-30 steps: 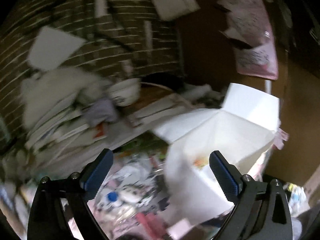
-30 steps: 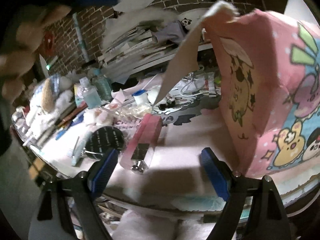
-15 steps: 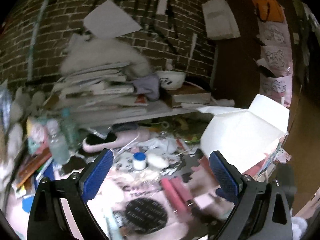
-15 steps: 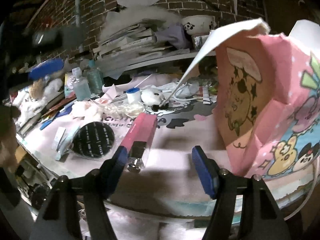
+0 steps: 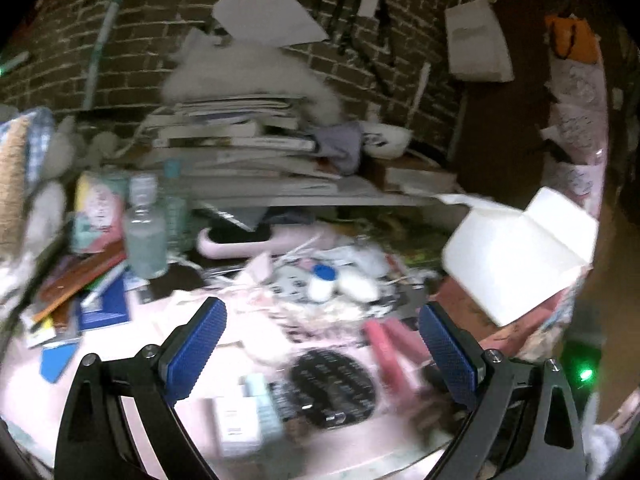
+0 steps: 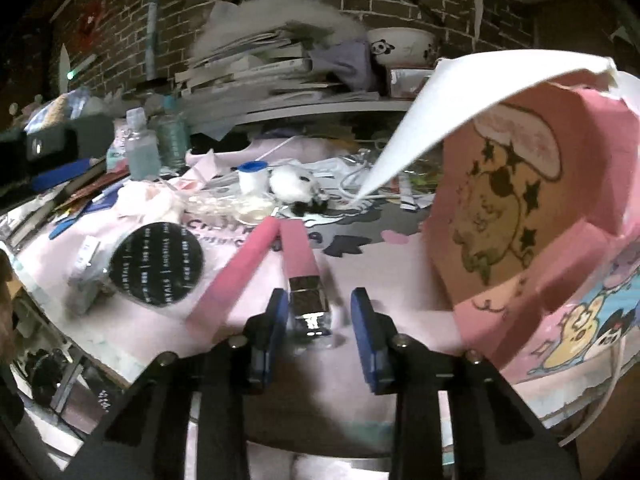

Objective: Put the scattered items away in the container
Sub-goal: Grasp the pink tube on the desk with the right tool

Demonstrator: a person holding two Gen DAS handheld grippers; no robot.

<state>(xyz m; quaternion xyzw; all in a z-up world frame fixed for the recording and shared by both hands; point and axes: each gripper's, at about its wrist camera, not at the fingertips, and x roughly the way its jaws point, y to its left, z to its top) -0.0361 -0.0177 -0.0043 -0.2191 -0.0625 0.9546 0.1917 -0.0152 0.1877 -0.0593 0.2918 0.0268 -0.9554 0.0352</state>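
A pink rectangular bottle (image 6: pixel 301 264) with a clear, silvery base lies on the cluttered pink table (image 6: pixel 384 280), its base between the right gripper (image 6: pixel 319 332)'s blue pads, which are narrowed but not visibly touching it. The cartoon-printed pink box (image 6: pixel 532 216) stands open just right. The left gripper (image 5: pixel 320 354) hovers spread wide, empty.
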